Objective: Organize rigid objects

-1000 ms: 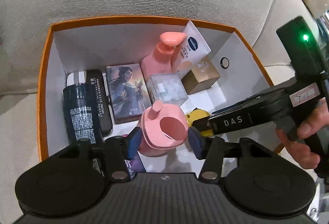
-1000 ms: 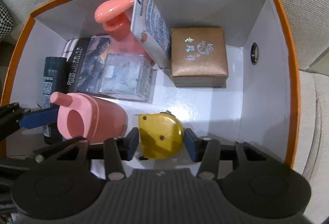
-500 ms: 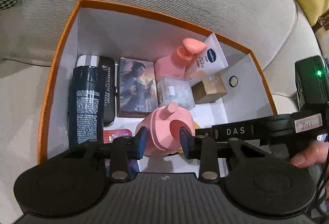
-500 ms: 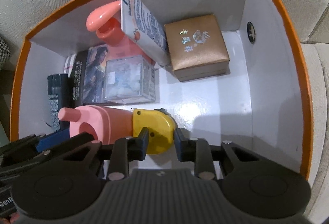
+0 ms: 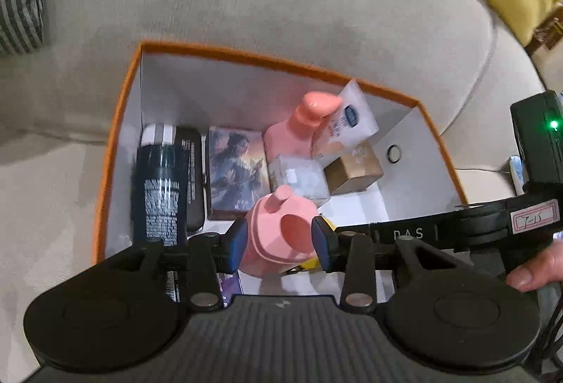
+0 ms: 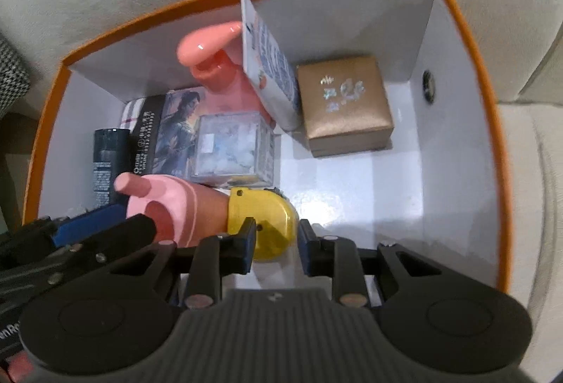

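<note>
**Two objects gripped inside the orange box**

The pink cup [image 5: 281,235] is clamped between the fingers of the left gripper [image 5: 278,244] at lower centre of the left wrist view; the yellow tape measure [image 6: 262,224] is grasped by the right gripper [image 6: 276,244] at lower centre of the right wrist view. Both items are held over the near floor of the orange box [image 6: 461,31], the cup touching the tape measure. If removal is intended, each item should be lifted straight up, one at a time, so that the clear cube [image 6: 234,147] and the dark bottle [image 5: 158,196] just beside are not disturbed. Grip pressure should be kept steady on the cup, whose round wall is judged liable to slip.
</note>
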Demonstrator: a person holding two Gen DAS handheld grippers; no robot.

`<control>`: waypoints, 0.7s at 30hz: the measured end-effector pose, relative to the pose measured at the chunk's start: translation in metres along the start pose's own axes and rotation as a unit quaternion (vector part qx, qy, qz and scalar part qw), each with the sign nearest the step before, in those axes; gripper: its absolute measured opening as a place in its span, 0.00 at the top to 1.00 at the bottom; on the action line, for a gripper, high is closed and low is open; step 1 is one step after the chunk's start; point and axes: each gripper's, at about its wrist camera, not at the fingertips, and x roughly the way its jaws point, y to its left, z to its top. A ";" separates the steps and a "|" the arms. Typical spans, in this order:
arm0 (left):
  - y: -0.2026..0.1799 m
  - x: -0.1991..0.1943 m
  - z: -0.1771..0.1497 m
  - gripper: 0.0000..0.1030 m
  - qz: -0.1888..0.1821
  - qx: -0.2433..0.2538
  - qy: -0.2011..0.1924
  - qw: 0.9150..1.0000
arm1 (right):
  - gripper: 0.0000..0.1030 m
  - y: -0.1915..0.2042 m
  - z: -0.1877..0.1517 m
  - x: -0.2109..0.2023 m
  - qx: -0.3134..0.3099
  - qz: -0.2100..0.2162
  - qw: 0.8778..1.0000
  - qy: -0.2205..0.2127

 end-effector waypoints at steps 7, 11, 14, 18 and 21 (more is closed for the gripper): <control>-0.028 -0.056 -0.009 0.55 0.027 0.053 -0.067 0.996 | 0.67 0.020 -0.023 -0.057 -0.060 -0.008 0.997 -0.057; -0.045 -0.095 -0.018 0.52 0.049 0.075 -0.118 0.989 | 0.57 0.032 -0.043 -0.101 -0.094 -0.014 0.989 -0.111; -0.055 -0.125 -0.031 0.50 0.060 0.081 -0.156 0.983 | 0.51 0.042 -0.062 -0.135 -0.123 -0.021 0.979 -0.162; -0.072 -0.156 -0.054 0.45 0.079 0.089 -0.201 0.972 | 0.45 0.052 -0.100 -0.170 -0.153 -0.025 0.959 -0.238; -0.081 -0.174 -0.073 0.41 0.095 0.093 -0.230 0.964 | 0.41 0.057 -0.132 -0.186 -0.167 -0.025 0.944 -0.284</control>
